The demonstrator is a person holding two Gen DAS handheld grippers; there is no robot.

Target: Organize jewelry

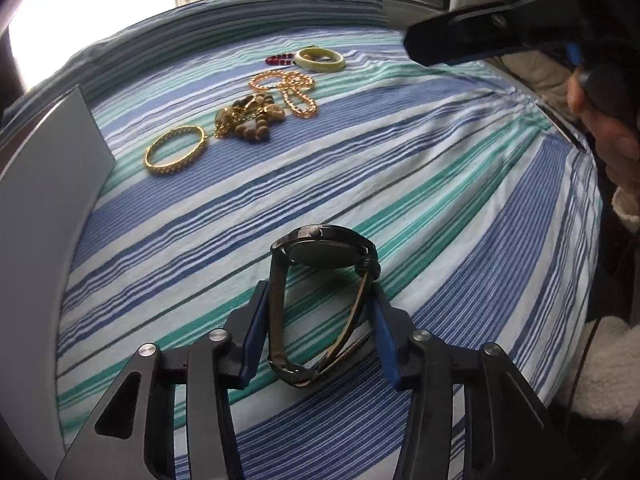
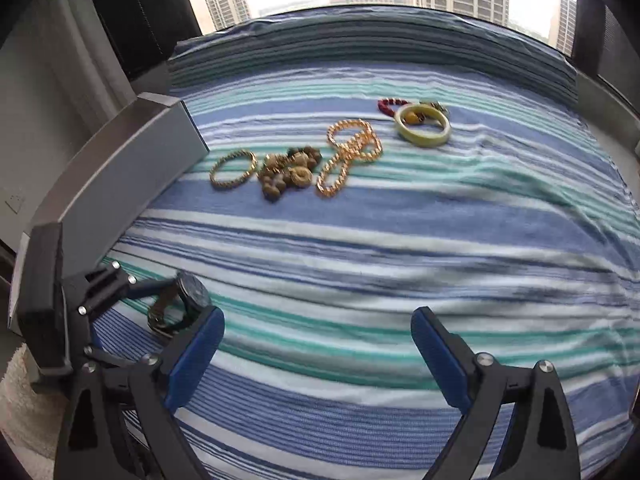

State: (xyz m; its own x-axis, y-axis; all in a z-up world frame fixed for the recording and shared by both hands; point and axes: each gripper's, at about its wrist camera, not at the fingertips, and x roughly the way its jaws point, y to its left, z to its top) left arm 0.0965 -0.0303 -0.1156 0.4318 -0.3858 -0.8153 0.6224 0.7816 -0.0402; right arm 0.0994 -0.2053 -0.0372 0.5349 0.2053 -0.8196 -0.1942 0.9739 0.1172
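My left gripper (image 1: 318,300) is shut on a black wristwatch (image 1: 320,272), pads on its strap, just above the striped cloth (image 1: 440,200). The right wrist view shows the watch (image 2: 182,300) in the left gripper (image 2: 160,292) at lower left. My right gripper (image 2: 318,328) is open and empty above the cloth (image 2: 360,220). Further off lie a gold bangle (image 1: 175,151) (image 2: 233,169), a brown bead bracelet heap (image 1: 250,118) (image 2: 286,174), a gold chain (image 1: 290,92) (image 2: 350,154), a pale green bangle (image 1: 320,59) (image 2: 422,126) and red beads (image 1: 278,59) (image 2: 390,105).
A grey box (image 1: 48,160) (image 2: 120,176) stands along the cloth's left edge. The right gripper's body (image 1: 500,20) and the hand holding it show at upper right in the left wrist view. A window with towers lies beyond the far edge.
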